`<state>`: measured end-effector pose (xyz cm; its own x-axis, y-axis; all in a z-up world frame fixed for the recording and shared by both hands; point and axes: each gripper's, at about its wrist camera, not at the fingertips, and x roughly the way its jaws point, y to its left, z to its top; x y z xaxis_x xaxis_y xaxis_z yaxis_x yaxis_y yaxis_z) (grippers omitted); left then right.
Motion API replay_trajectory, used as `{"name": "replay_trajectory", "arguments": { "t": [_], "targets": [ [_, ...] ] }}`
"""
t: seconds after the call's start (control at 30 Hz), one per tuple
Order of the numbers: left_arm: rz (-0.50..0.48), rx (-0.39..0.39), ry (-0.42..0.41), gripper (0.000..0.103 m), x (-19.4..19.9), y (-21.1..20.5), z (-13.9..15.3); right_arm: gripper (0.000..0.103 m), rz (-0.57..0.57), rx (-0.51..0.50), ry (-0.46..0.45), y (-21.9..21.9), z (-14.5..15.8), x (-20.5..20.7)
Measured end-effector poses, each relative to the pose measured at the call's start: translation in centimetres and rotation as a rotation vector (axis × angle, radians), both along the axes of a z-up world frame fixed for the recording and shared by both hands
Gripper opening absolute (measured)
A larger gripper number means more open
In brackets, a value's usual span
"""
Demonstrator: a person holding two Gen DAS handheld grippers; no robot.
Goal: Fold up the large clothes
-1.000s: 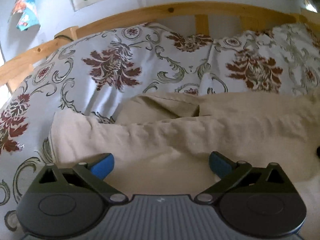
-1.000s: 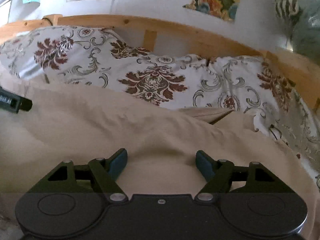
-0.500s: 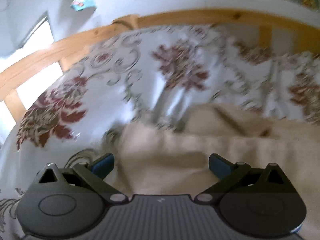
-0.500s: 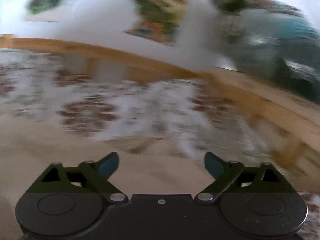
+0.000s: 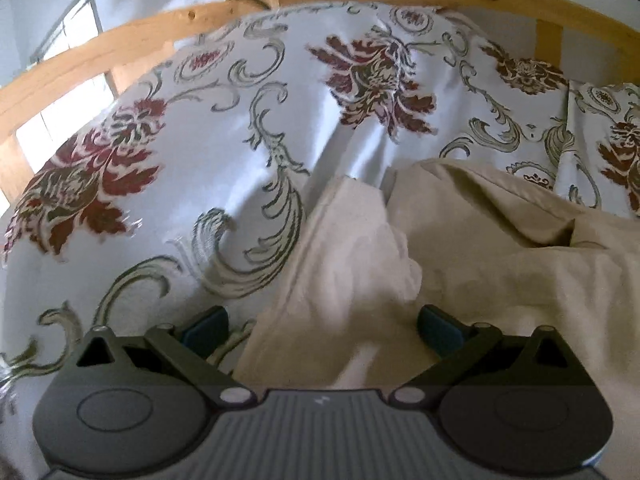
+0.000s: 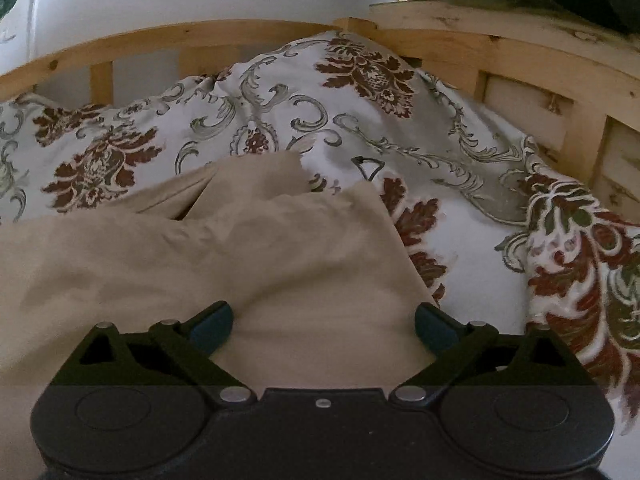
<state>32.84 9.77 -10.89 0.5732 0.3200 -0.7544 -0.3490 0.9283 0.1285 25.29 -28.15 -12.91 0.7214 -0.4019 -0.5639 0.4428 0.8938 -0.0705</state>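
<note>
A beige garment (image 6: pixel 224 264) lies partly folded and rumpled on the bed's floral cover (image 5: pixel 192 184), near the wooden headboard (image 6: pixel 180 36). The left hand-held gripper (image 5: pixel 322 326) and the right hand-held gripper (image 6: pixel 324 322), which has just been opening, gape wide over it, gripping nothing. Further folds look needed.

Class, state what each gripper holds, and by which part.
Nothing: left gripper and right gripper both stand open over the beige garment.

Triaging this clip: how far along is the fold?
Done: the beige garment lies doubled in layers on the floral bedspread.
In hand: nothing; left gripper and right gripper are both open over the cloth.
Left: the bunched, uneven edges suggest another fold.
</note>
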Motion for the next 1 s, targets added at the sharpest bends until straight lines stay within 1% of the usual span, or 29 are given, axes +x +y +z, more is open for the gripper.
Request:
{"name": "replay_trajectory", "arguments": {
  "t": [0.07, 0.1, 0.13, 0.17, 0.2, 0.23, 0.27, 0.33, 0.37, 0.4, 0.43, 0.47, 0.5, 0.53, 0.57, 0.63, 0.67, 0.73, 0.8, 0.9, 0.97, 1.0],
  "targets": [
    [-0.006, -0.060, 0.013, 0.102, -0.7, 0.6, 1.5, 0.093, 0.002, -0.037, -0.055, 0.7, 1.5, -0.9],
    [-0.013, -0.083, 0.000, 0.102, -1.1, 1.0, 2.4, 0.095, 0.041, -0.082, -0.096, 1.5, 2.3, -1.4],
    [-0.011, -0.083, -0.019, 0.103, -1.7, 1.6, 3.2, 0.097, 0.097, -0.139, -0.129, 2.7, 2.9, -1.8],
    [0.017, -0.056, -0.029, 0.103, -2.1, 2.1, 3.9, 0.101, 0.173, -0.202, -0.158, 4.1, 3.3, -2.1],
    [0.056, -0.023, -0.020, 0.103, -2.4, 2.6, 4.2, 0.102, 0.246, -0.248, -0.180, 5.4, 3.4, -2.3],
    [0.101, 0.005, 0.004, 0.102, -2.5, 3.4, 4.2, 0.102, 0.322, -0.281, -0.195, 6.7, 3.4, -2.5],
    [0.128, 0.009, 0.031, 0.102, -2.5, 4.0, 4.0, 0.102, 0.397, -0.303, -0.203, 7.9, 3.3, -2.5],
    [0.178, -0.012, 0.107, 0.103, -2.2, 5.2, 2.9, 0.102, 0.507, -0.323, -0.202, 9.7, 3.0, -2.4],
    [0.186, -0.013, 0.126, 0.103, -2.0, 5.4, 2.3, 0.102, 0.547, -0.332, -0.193, 10.5, 2.7, -2.3],
    [0.184, 0.013, 0.129, 0.103, -1.8, 5.1, 1.9, 0.102, 0.576, -0.332, -0.175, 11.1, 2.4, -2.0],
    [0.179, 0.054, 0.132, 0.103, -1.4, 4.7, 1.5, 0.102, 0.609, -0.324, -0.133, 11.4, 1.6, -1.7],
    [0.166, 0.099, 0.135, 0.103, -1.1, 4.1, 1.1, 0.101, 0.616, -0.304, -0.080, 11.4, 0.7, -1.3],
    [0.150, 0.142, 0.139, 0.103, -0.8, 3.4, 0.8, 0.101, 0.606, -0.258, -0.064, 11.0, 0.3, -1.0],
    [0.136, 0.180, 0.139, 0.103, -0.6, 2.9, 0.5, 0.101, 0.596, -0.203, -0.071, 10.3, 0.2, -0.9],
    [0.130, 0.198, 0.138, 0.103, -0.4, 2.6, 0.5, 0.101, 0.590, -0.163, -0.068, 9.8, 0.5, -0.6],
    [0.120, 0.194, 0.136, 0.102, -0.5, 2.6, 1.0, 0.100, 0.578, -0.137, -0.071, 9.3, 1.2, -0.8],
    [0.131, 0.171, 0.121, 0.103, -0.8, 2.8, 1.6, 0.100, 0.561, -0.147, -0.078, 9.3, 1.7, -1.1],
    [0.155, 0.105, 0.061, 0.103, -2.2, 3.4, 3.4, 0.101, 0.514, -0.147, -0.088, 8.9, 3.0, -1.8],
    [0.149, 0.033, 0.007, 0.102, -3.7, 3.5, 5.2, 0.102, 0.446, -0.101, -0.109, 7.8, 4.7, -2.7],
    [0.079, -0.073, -0.054, 0.103, -6.1, 3.0, 7.5, 0.102, 0.324, 0.033, -0.138, 5.6, 7.4, -4.6],
    [0.009, -0.157, -0.094, 0.102, -8.2, 2.2, 8.6, 0.102, 0.231, 0.156, -0.144, 3.9, 8.3, -6.0],
    [-0.025, -0.204, -0.101, 0.103, -9.2, 1.9, 8.8, 0.102, 0.188, 0.214, -0.145, 3.2, 8.5, -6.7]
  ]
}}
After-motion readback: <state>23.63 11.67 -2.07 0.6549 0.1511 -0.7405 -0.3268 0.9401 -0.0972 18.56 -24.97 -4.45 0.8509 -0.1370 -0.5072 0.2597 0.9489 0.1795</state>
